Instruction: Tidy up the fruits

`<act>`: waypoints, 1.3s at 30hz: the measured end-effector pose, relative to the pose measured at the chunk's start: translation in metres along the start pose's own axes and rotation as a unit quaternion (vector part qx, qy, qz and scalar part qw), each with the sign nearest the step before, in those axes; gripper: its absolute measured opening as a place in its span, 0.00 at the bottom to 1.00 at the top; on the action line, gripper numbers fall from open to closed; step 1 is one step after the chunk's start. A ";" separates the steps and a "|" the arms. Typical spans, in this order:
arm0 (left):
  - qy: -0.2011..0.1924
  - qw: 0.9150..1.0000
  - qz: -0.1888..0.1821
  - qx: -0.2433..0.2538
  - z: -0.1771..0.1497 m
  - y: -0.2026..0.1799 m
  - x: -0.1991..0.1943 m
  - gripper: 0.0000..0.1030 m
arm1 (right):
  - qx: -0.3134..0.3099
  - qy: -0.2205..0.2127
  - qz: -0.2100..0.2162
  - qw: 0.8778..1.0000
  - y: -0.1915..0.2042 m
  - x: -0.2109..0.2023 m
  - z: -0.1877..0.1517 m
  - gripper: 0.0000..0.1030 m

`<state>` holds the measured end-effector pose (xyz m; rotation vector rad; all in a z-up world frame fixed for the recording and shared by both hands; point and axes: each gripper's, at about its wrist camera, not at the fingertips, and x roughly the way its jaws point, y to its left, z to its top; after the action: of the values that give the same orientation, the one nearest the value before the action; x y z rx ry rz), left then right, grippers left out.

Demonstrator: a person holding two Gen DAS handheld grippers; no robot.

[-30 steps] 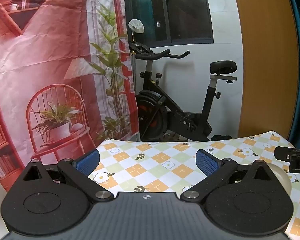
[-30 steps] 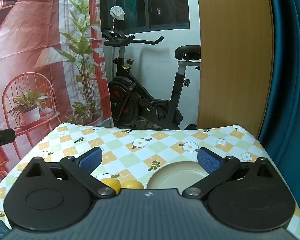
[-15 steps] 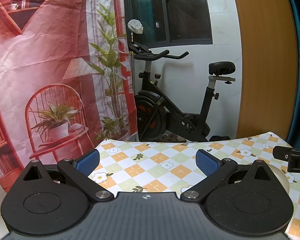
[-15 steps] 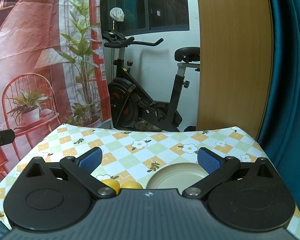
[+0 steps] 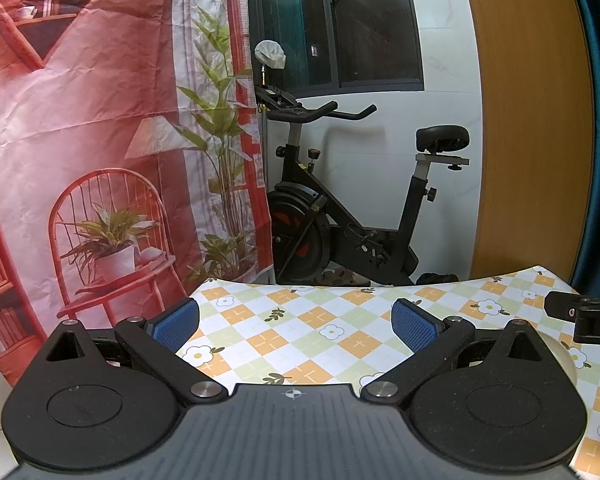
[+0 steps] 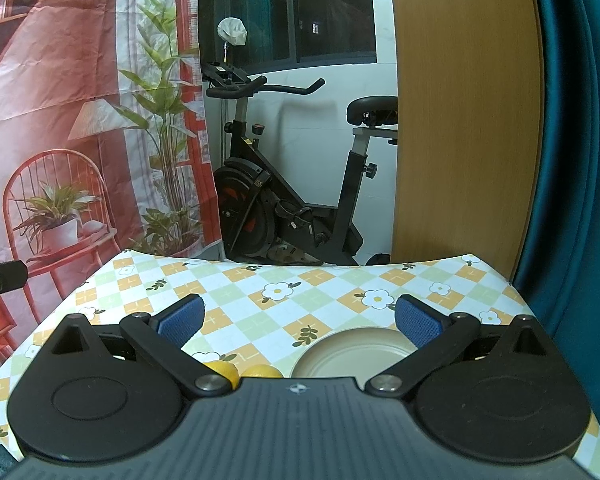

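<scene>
From the left wrist, the left gripper (image 5: pixel 294 322) is held level over the checkered table (image 5: pixel 300 332), released and empty, aimed at 12 o'clock toward the exercise bike (image 5: pixel 340 216), with a plate (image 5: pixel 562 354) edge at 3 o'clock. From the right wrist, the right gripper (image 6: pixel 298 320) is level too, released and empty; two lemons (image 6: pixel 260 371) sit side by side at 6 o'clock, mostly hidden so their long axis cannot be told, just left of the plate (image 6: pixel 352 350).

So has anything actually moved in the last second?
Hardly. Both views drifted slightly, so the hands shifted a touch. Nothing was grabbed or released: both grippers, left and right, stay open and empty; the two yellow fruits remain beside the plate.
</scene>
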<state>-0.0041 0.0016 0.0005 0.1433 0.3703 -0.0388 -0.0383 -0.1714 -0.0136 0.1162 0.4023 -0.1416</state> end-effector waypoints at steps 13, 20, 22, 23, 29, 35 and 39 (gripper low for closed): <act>-0.005 1.000 -0.001 -0.003 -0.002 0.001 -0.003 1.00 | 0.000 -0.001 0.000 1.000 0.000 -0.001 0.001 1.00; -0.007 1.000 -0.001 -0.003 -0.001 0.002 -0.003 1.00 | -0.001 -0.003 0.001 1.000 0.000 0.000 0.002 1.00; -0.007 1.000 -0.002 -0.005 -0.001 0.002 -0.003 1.00 | -0.001 -0.004 0.001 1.000 0.001 -0.001 0.003 1.00; -0.008 1.000 -0.002 -0.006 -0.001 0.003 -0.004 1.00 | -0.001 -0.004 0.001 1.000 0.001 -0.001 0.003 1.00; -0.007 1.000 -0.003 -0.006 -0.001 0.003 -0.005 1.00 | -0.002 -0.005 0.000 1.000 0.002 -0.001 0.004 1.00; -0.008 1.000 -0.002 -0.008 -0.002 0.003 -0.005 1.00 | -0.001 -0.007 0.002 1.000 0.003 -0.002 0.009 1.00; -0.007 1.000 -0.002 -0.008 -0.002 0.003 -0.005 1.00 | -0.001 -0.008 0.002 1.000 0.005 -0.003 0.009 1.00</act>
<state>-0.0096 0.0046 0.0012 0.1266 0.3561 -0.0404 -0.0365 -0.1679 -0.0035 0.1138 0.3857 -0.1382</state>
